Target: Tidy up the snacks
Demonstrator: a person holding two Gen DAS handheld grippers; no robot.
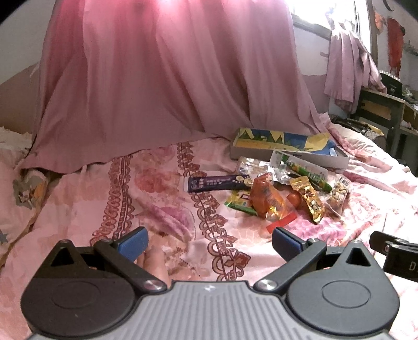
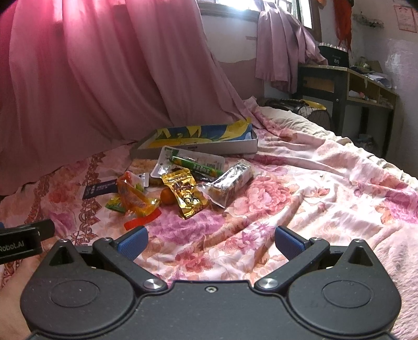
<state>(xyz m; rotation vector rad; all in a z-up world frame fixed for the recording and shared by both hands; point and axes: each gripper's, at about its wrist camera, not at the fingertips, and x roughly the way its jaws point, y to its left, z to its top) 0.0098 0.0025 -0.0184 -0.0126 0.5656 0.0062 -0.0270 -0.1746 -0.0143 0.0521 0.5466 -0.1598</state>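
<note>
Bare floral bedspread [image 2: 300, 183] lies open ahead of the right gripper [image 2: 210, 242] and on to the right of the snack pile [image 2: 180, 183]. Behind the pile a shallow box [image 2: 198, 150] blocks the way, and a pink curtain [image 1: 162, 78] drapes onto the bed just behind it. Ahead of the left gripper [image 1: 210, 242] the cloth is free up to a dark purple packet [image 1: 218, 183].

Bed [image 2: 313, 167] with a pink floral sheet fills the foreground. A pink curtain [image 2: 104, 78] hangs down onto it, backlit by a bright window [image 2: 235, 5]. A dark-framed wooden desk [image 2: 347, 83] stands cluttered in the right corner against a pale, scuffed wall [image 2: 402, 60].
</note>
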